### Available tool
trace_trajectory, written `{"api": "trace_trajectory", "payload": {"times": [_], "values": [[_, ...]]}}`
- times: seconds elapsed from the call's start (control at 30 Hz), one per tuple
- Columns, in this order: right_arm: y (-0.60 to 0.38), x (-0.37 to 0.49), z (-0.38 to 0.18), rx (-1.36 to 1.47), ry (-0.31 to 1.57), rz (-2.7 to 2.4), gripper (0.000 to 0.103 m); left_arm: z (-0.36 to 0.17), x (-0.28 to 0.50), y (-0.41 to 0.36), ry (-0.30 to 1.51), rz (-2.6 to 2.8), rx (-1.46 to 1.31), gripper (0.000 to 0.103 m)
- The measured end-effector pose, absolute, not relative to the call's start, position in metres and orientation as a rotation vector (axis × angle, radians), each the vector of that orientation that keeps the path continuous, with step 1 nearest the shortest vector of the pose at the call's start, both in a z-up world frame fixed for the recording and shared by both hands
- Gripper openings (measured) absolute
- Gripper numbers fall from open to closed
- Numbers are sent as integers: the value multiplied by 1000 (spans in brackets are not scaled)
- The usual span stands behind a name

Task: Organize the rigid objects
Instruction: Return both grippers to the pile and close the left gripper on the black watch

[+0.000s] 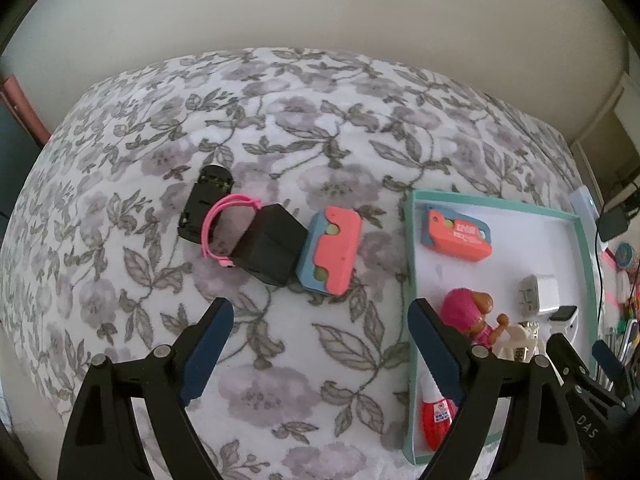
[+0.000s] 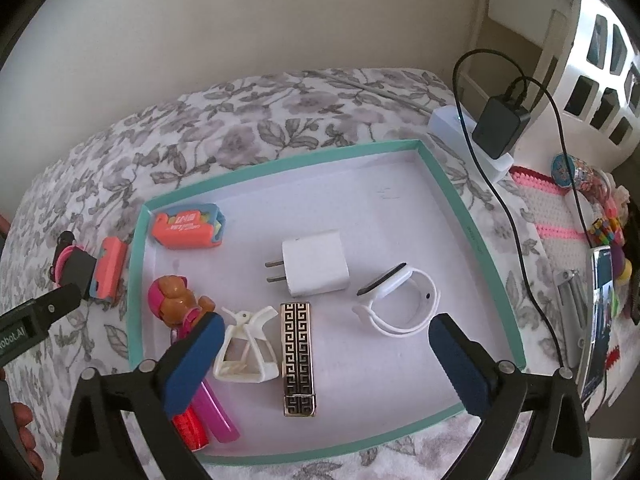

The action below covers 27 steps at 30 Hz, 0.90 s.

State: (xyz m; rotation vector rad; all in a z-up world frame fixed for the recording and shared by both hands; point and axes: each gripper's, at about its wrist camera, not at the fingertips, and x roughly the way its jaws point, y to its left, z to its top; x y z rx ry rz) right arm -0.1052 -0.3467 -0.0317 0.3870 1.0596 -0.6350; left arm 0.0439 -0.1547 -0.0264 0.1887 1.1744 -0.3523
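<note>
A teal-rimmed white tray (image 2: pixel 276 165) (image 1: pixel 412 264) lies on the floral bedspread. In it are a coral-and-blue case (image 2: pixel 186 226), a white charger plug (image 2: pixel 314 268), a white watch (image 2: pixel 400 304), a white hair claw (image 2: pixel 248 346), a black-and-gold lighter (image 2: pixel 298 356), a pink-hooded toy dog (image 2: pixel 172 300) and a red tube (image 2: pixel 190 426). Outside it, in the left wrist view, lie a second coral-and-blue case (image 1: pixel 330 256), a black cube (image 1: pixel 272 244), a pink band (image 1: pixel 218 226) and a black car (image 1: pixel 206 208). My left gripper (image 1: pixel 320 344) is open above the bedspread near them. My right gripper (image 2: pixel 326 358) is open over the tray.
A white power strip (image 2: pixel 472 140) with a black adapter (image 2: pixel 500 126) and cable sits beyond the tray's far right corner. A pink-and-white crocheted mat (image 2: pixel 556 208), a phone (image 2: pixel 600 320) and small colourful toys lie to the right. A wall rises behind the bed.
</note>
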Motion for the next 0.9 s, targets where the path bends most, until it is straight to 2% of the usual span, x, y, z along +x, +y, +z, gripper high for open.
{"api": "trace_trajectory", "payload": {"times": [0.13,0.4,0.57,0.9], "values": [[-349,-106,-33,406,1057,-642,103,-24,51,-147,1160,-333,176,98],[-336,-97,-30,403,1050,-586,103,-16,71,-117,1138,-289,108,98],[-314,-81,-29,371,1046,-503,103,-9,90,-77,1093,-223,34,98],[-274,-51,-32,345,1044,-355,103,-18,121,-7,1111,-99,-65,98]]}}
